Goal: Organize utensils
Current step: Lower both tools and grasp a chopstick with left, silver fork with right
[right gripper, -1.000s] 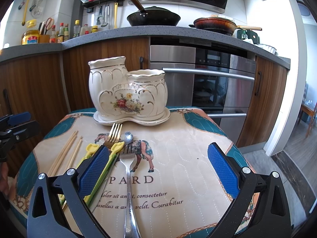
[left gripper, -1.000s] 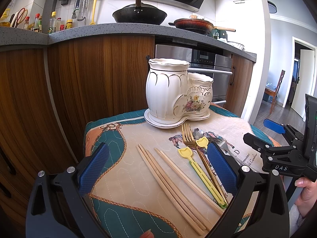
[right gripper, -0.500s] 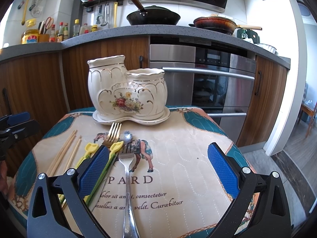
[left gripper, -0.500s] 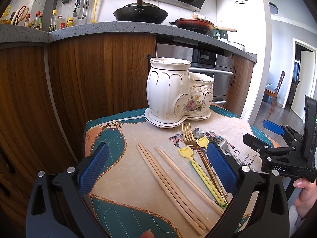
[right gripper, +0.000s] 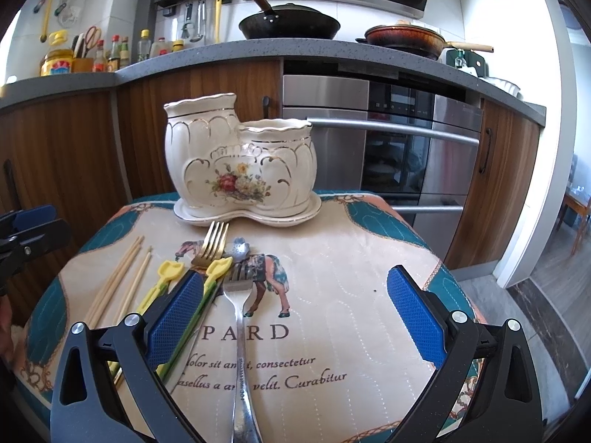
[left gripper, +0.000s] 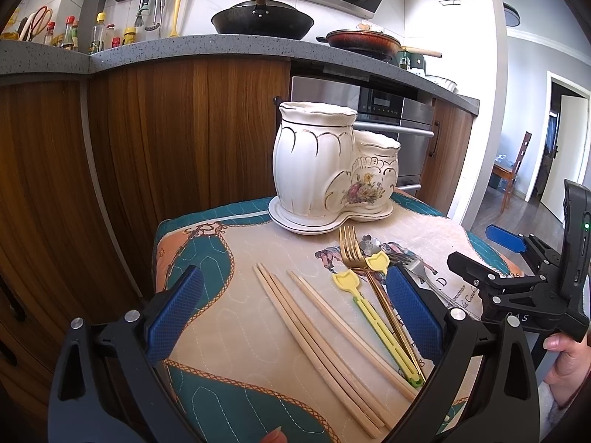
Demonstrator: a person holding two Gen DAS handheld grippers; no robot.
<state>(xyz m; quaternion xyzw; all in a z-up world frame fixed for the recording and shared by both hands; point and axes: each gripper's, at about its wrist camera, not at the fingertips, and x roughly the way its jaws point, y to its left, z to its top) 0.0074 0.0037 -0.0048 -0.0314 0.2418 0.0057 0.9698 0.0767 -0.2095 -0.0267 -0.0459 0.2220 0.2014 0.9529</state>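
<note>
A cream two-pot ceramic holder (left gripper: 332, 170) (right gripper: 240, 170) with gold trim and a flower print stands on its saucer at the back of the table. In front of it lie wooden chopsticks (left gripper: 321, 332) (right gripper: 118, 280), two yellow-headed utensils (left gripper: 373, 317) (right gripper: 170, 273), a gold fork (left gripper: 351, 247) (right gripper: 214, 243), a silver fork (right gripper: 240, 313) and a small flower-headed spoon (right gripper: 240, 247). My left gripper (left gripper: 295, 295) hovers open above the chopsticks. My right gripper (right gripper: 295, 295) is open above the silver fork's handle, holding nothing.
A quilted cloth with a horse print (right gripper: 351, 277) covers the small table. Wooden cabinets (left gripper: 166, 147) and a steel oven (right gripper: 406, 155) stand close behind. Pans and bottles sit on the grey counter (right gripper: 332, 50). A hand (left gripper: 565, 361) holds the right gripper.
Both views have only drifted slightly. The utensils and the holder lie where they were, and both grippers stay open.
</note>
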